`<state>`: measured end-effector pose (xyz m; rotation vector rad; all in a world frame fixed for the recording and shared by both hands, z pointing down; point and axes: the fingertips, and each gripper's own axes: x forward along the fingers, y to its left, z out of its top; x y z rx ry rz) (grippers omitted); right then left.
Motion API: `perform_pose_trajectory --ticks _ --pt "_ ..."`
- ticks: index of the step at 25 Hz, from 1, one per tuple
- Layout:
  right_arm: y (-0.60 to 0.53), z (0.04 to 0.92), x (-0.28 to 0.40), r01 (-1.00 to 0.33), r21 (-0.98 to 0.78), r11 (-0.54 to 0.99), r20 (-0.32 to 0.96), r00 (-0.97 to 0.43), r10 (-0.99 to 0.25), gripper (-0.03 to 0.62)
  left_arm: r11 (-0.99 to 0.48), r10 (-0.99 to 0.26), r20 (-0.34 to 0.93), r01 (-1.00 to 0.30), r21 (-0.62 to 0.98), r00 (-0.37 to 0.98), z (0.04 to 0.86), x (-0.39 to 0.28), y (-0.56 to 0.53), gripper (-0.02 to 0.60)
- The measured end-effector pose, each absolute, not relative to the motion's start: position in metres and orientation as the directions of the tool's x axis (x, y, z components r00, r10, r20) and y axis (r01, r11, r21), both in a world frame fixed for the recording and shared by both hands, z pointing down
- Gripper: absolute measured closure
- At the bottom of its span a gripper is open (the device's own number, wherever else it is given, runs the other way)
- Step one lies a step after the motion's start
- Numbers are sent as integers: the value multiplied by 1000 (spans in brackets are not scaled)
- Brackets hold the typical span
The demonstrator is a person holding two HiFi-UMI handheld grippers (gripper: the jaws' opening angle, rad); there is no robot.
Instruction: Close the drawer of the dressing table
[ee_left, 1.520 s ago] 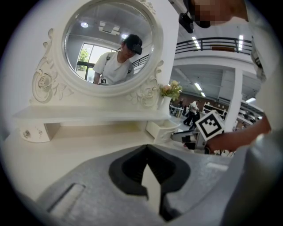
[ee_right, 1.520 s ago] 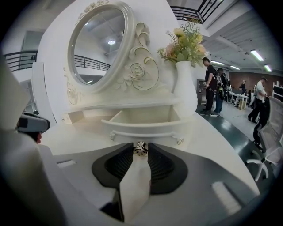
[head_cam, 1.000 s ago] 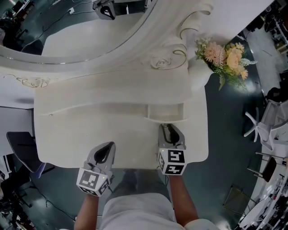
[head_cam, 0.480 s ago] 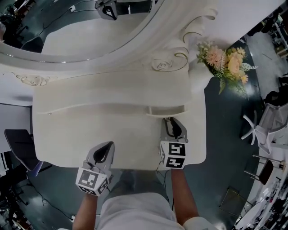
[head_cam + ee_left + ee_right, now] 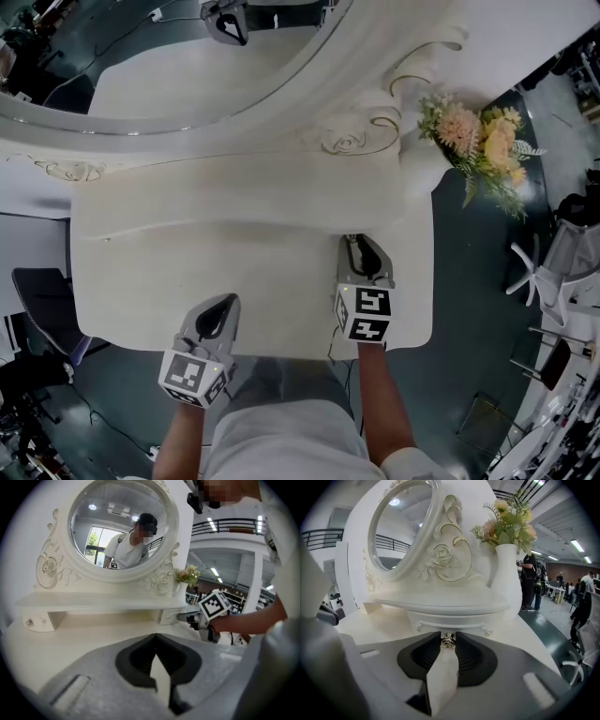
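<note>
The white dressing table (image 5: 187,281) fills the head view. Its small right drawer (image 5: 450,619) sits pushed in under the shelf (image 5: 234,202), with only the front showing. My right gripper (image 5: 360,244) reaches up to that front, and the jaws pinch the metal drawer knob (image 5: 448,640) at their tips. The left gripper view shows the same drawer (image 5: 169,616) with the right gripper (image 5: 183,617) against it. My left gripper (image 5: 223,305) hovers over the table's near edge, jaws together on nothing, and its tips (image 5: 155,639) point toward the mirror.
An oval mirror (image 5: 178,56) in a carved frame stands behind the shelf. A white vase (image 5: 506,573) of flowers (image 5: 478,131) sits at the shelf's right end. A second small drawer (image 5: 37,620) is at the left. Chairs (image 5: 553,262) stand on the dark floor to the right.
The drawer stood open a second ago, with its inside showing. My right gripper has moved toward the mirror with the knob, and the drawer has slid in under the shelf. The left gripper has stayed put.
</note>
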<state>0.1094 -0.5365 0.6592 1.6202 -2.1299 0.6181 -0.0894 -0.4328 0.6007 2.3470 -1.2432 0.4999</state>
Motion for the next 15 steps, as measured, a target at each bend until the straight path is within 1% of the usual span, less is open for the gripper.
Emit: perform_pose_trajectory --ticks 5,15 --pt "-555 659 108 -964 -122 234 540 -263 -800 496 -492 -690 504 -847 199 519 600 -90 -441 583" --pt "-554 658 105 -964 -118 240 529 -265 -806 496 -484 -704 501 -856 181 504 593 -92 -449 583"
